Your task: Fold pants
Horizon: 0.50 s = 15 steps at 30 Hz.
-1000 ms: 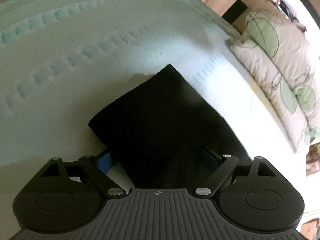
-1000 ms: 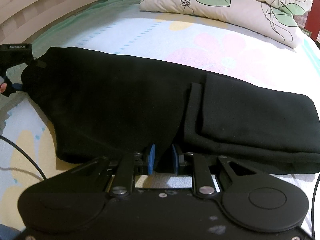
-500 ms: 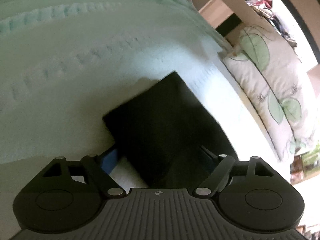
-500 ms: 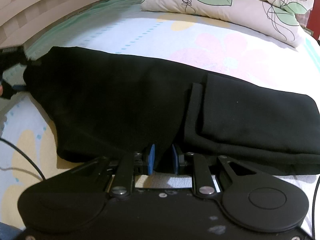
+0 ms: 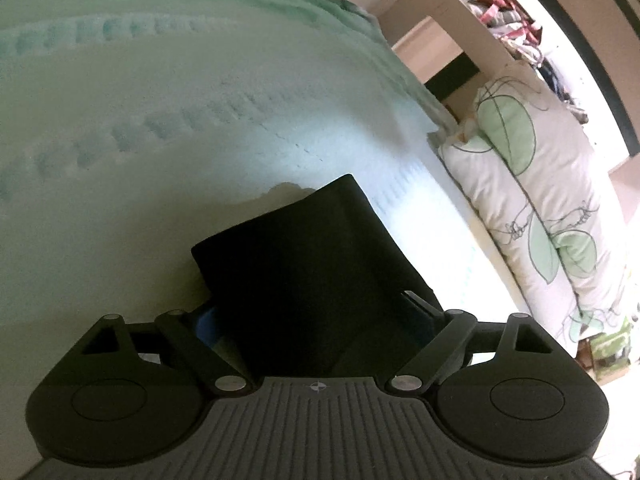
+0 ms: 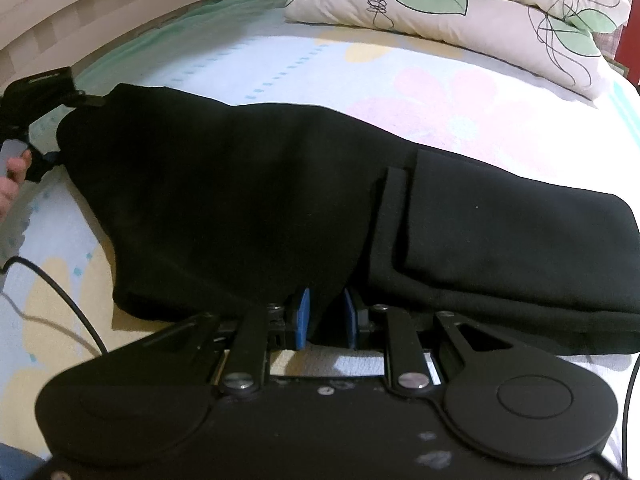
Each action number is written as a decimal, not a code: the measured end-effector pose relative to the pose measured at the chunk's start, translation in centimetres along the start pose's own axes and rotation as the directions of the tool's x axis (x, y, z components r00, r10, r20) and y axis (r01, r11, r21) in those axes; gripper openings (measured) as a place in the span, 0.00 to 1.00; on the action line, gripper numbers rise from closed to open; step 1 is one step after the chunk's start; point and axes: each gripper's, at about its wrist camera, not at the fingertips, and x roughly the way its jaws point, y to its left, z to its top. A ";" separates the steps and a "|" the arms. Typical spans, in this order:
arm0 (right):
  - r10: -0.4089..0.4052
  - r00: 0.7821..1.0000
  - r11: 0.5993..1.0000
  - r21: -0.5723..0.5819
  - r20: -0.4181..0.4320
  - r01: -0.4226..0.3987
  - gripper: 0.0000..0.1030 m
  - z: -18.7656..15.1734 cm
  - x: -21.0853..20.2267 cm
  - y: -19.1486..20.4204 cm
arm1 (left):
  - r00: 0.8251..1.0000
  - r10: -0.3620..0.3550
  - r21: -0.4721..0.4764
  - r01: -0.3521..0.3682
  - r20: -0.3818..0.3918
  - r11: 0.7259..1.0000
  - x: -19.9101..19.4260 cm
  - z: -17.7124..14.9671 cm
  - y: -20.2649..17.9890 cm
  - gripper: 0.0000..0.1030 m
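Note:
Black pants point(image 6: 280, 208) lie across the bed, partly folded, with a doubled layer at the right point(image 6: 520, 232). My right gripper point(image 6: 325, 316) is shut on the near edge of the pants, blue pads pinching the cloth. My left gripper point(image 5: 316, 320) has its fingers spread wide around a corner of the pants point(image 5: 304, 264), and the cloth fills the gap and hides the tips. In the right wrist view the left gripper point(image 6: 36, 120) shows at the far left end of the pants, lifting that corner.
Two leaf-print pillows point(image 6: 460, 4) lie at the head of the bed, also in the left wrist view point(image 5: 532, 208). A wooden bed rail point(image 6: 100, 8) runs along the far left. Black cables point(image 6: 60, 300) trail over the flowered sheet point(image 6: 460, 96).
The left gripper has shifted and tilted with the pants corner; that end now sits a little higher. The right gripper has kept its hold and place.

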 end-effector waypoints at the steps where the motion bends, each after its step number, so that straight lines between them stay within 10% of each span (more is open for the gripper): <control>1: 0.001 1.000 1.000 0.001 0.002 -0.001 0.21 -0.1 0.0 -0.1 | 1.000 0.009 -0.010 -0.009 0.001 1.000 -0.1 0.1 0.0 0.75; 2: 0.002 1.000 1.000 0.001 0.003 -0.002 0.21 -0.1 -0.1 -0.1 | 0.999 0.047 -0.025 -0.047 0.012 0.999 -0.3 0.1 0.0 0.40; 4: 0.006 1.000 1.000 0.005 0.006 -0.006 0.21 -0.2 -0.1 -0.3 | 0.996 0.093 -0.033 -0.092 0.015 0.995 -0.7 0.1 0.1 0.14; 15: 0.018 0.987 0.998 0.061 0.158 -0.028 0.20 0.0 -4.9 -2.6 | 0.984 0.109 0.282 -0.146 0.143 0.948 -6.6 -1.2 -8.3 0.08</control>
